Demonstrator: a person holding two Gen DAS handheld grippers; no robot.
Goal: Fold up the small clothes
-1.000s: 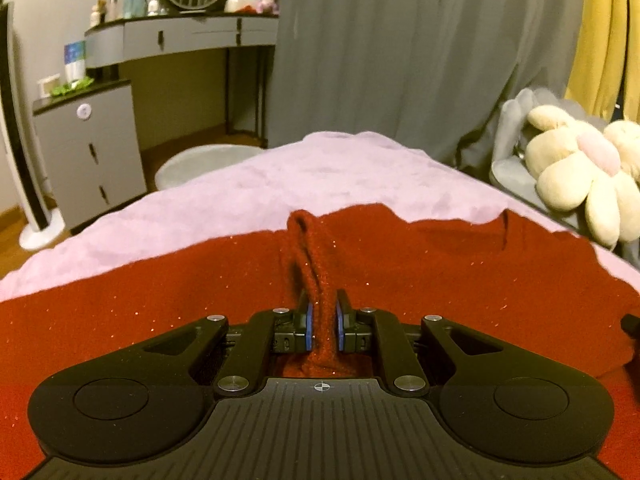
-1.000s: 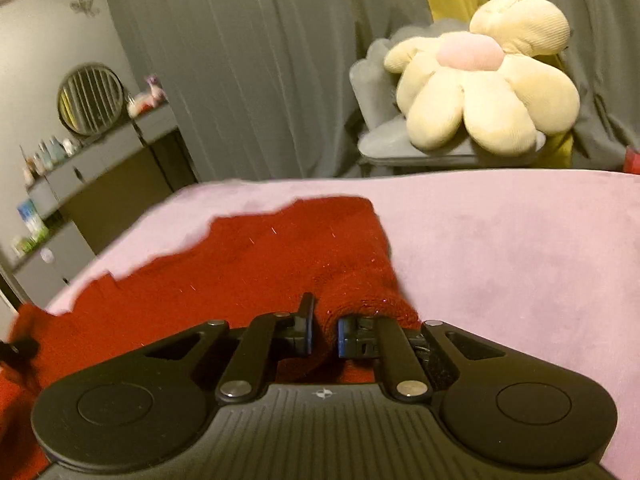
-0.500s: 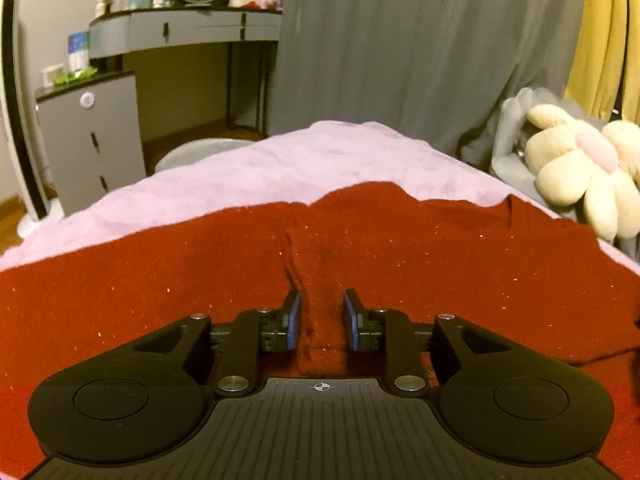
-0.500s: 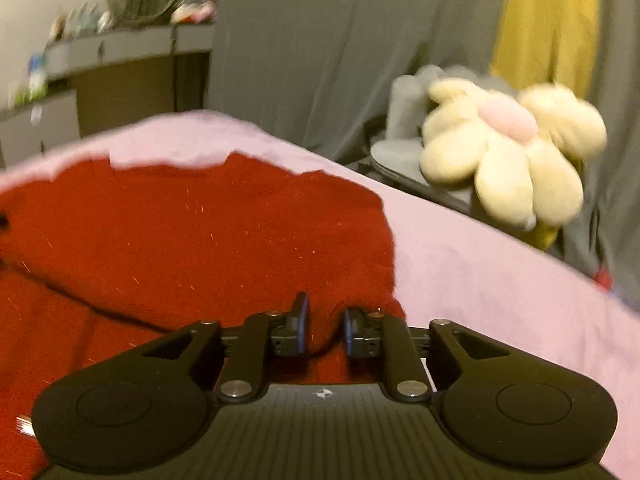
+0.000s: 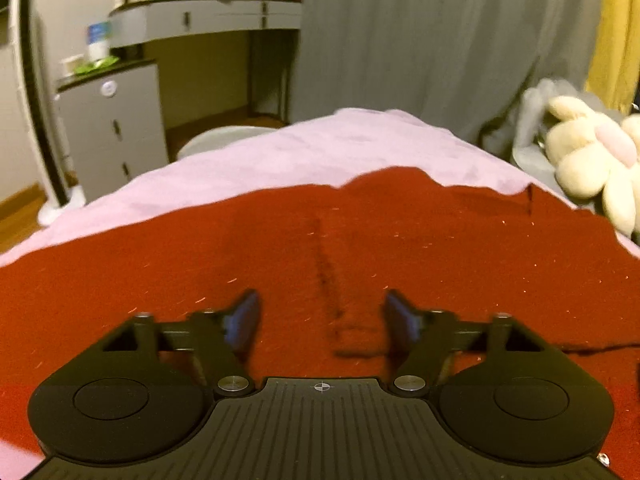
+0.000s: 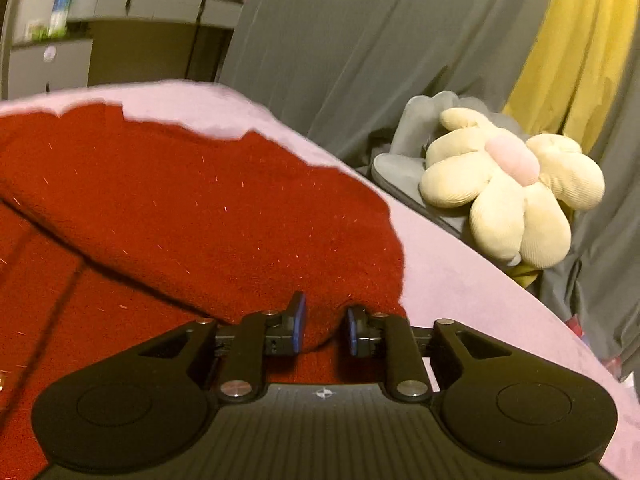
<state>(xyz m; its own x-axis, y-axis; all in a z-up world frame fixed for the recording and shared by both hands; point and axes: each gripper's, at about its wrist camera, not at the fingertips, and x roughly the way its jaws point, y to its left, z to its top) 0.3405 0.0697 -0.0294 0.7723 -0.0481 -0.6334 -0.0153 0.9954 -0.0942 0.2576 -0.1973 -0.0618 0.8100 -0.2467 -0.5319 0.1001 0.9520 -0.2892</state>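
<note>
Left wrist view shows our left gripper opening, letting the red garment lie flat below it on the bed, while our right gripper, opening too, has a fold of cloth between its pads for release

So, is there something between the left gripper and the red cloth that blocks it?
Nothing visible does. The left gripper is right over the red cloth, which lies flat on the pink bedspread; its jaws are opening, and only cloth shows between them.
</note>
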